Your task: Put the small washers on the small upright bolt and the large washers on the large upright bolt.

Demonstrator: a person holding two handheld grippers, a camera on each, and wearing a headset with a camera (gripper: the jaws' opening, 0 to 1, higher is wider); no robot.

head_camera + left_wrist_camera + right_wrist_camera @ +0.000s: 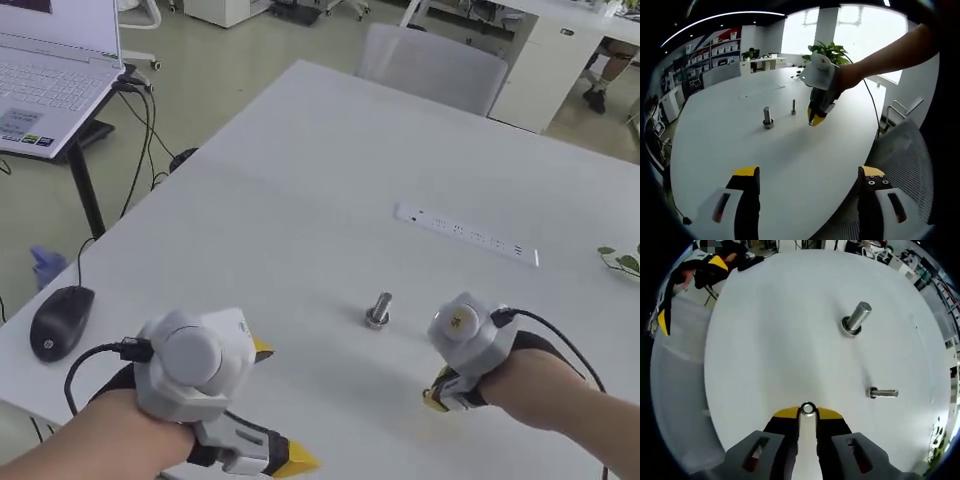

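Observation:
The large upright bolt (pixel 378 311) stands mid-table, with a wider ring at its foot (pixel 850 328). In the right gripper view the small bolt (pixel 883 393) stands a little beyond and to the right of it. My right gripper (pixel 808 412) is shut on a washer (pixel 808 409), a small metal ring pinched between its yellow tips just above the table, short of both bolts. It hangs near the table's front right (pixel 440 395). My left gripper (pixel 809 172) is open and holds nothing, at the front left (pixel 282 405). It looks toward both bolts (pixel 768 118) (pixel 793 106) and the right gripper (pixel 815 117).
A white power strip (pixel 465 232) lies behind the bolts. At the table's left edge rests a black mouse (pixel 60 320); a laptop (pixel 55 80) stands on a side stand further left. A grey chair (pixel 430 65) is at the far edge, plant leaves (pixel 625 262) at the right.

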